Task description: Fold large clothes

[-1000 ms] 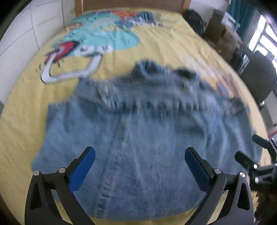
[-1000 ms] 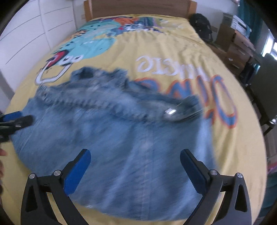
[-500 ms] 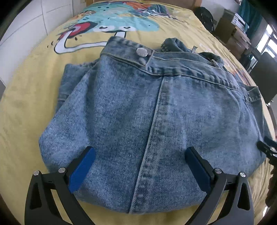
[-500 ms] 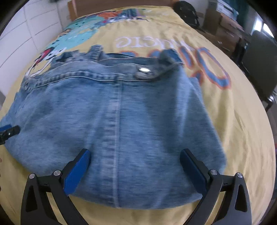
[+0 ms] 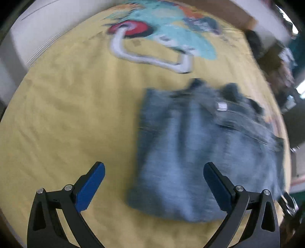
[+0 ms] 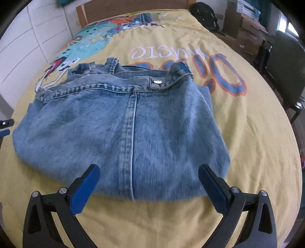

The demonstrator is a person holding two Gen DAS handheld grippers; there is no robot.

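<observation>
A folded light-blue denim garment [image 6: 122, 129] lies flat on the yellow printed bedspread [image 6: 247, 133], its waistband with a metal button [image 6: 157, 82] at the far edge. My right gripper [image 6: 148, 185] is open just short of the garment's near edge, nothing between its blue pads. In the left wrist view the denim garment [image 5: 200, 152] looks blurred and sits right of centre. My left gripper [image 5: 154, 183] is open and holds nothing; its left finger is over bare bedspread [image 5: 66, 114] and its right finger over the denim. The left gripper's tips [image 6: 5, 126] peek in at the right view's left edge.
A wooden headboard [image 6: 133, 7] closes the far end of the bed. White cupboard doors [image 6: 28, 34] run along the left. On the right stand a black backpack [image 6: 205, 15], cardboard boxes [image 6: 246, 24] and a dark chair [image 6: 286, 63].
My left gripper has swung left and back off the garment, so the denim now lies to its right with motion blur. My right gripper has pulled back slightly. Both stay open.
</observation>
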